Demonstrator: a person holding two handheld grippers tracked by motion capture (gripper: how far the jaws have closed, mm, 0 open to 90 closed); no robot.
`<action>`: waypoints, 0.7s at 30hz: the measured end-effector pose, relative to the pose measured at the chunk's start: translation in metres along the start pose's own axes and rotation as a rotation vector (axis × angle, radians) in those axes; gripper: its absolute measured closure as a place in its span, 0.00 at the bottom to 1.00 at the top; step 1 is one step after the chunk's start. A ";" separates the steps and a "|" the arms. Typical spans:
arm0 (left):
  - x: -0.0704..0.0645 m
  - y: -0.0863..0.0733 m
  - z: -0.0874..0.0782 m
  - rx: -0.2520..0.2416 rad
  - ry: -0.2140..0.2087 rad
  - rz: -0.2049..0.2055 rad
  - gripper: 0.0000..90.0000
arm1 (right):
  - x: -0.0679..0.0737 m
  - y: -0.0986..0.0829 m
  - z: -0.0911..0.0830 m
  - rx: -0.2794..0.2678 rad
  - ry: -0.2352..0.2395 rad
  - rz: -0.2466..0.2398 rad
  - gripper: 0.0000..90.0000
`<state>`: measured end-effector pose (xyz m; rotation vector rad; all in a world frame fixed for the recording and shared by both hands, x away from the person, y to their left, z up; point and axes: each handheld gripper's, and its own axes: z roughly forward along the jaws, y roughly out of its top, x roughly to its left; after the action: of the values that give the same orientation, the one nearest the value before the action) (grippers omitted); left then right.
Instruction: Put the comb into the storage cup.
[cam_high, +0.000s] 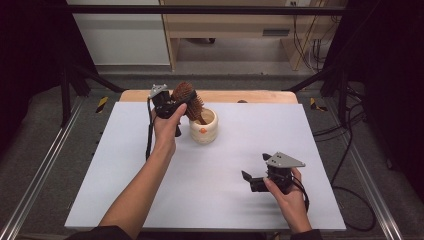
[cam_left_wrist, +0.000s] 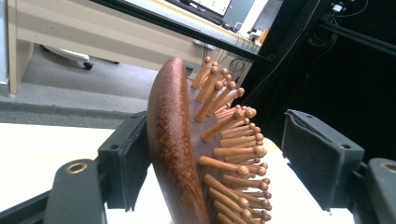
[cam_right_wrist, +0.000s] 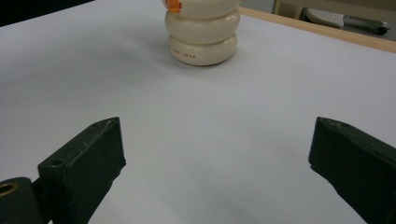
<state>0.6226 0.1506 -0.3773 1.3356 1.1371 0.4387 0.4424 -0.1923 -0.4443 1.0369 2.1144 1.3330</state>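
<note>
1. Hairbrush (cam_high: 186, 97), wooden, w/ peg bristles: sits at far-left of table (cam_high: 150, 200), handle end down inside cream cup (cam_high: 204, 127), head raised above rim and tilted left toward the hand.
2. Left gripper (cam_high: 172, 102): at brush head. Left gripper view shows the smooth back of the brush (cam_left_wrist: 170, 149) touching one jaw pad; the other jaw stands apart from the peg tips, gap visible. Jaws spread, not clamping.
3. Cup: upright, ribbed, orange mark on front, just right of left hand. Right gripper view shows its base (cam_right_wrist: 201, 42) flat on table surface, nothing bracing it.
4. Right gripper (cam_high: 255, 181): near-right of table, well apart from cup, jaws wide open, nothing held, resting low over the surface.
5. Judged step: brush being placed in, or taken from, cup; can't tell which.
6. Risks, judged:
   a. Brush leans on one pad only, so pulling away could let head swing and tip cup, since it's unbraced.
   b. Closing on pegs gives uneven contact; brush may twist or slip.
   c. Handle levering vs. rim could drag cup sideways.
</note>
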 end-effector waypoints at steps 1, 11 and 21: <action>0.000 0.000 0.000 -0.001 0.002 0.003 0.26 | 0.000 0.000 0.000 0.000 0.000 -0.001 0.04; 0.000 -0.001 -0.001 0.001 0.024 0.026 0.17 | 0.000 0.000 0.000 0.000 0.000 0.001 0.04; 0.001 0.001 -0.005 0.000 0.035 0.050 0.11 | 0.000 0.000 0.000 0.000 -0.001 0.000 0.04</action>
<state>0.6194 0.1539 -0.3755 1.3633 1.1341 0.5005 0.4425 -0.1920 -0.4443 1.0368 2.1138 1.3320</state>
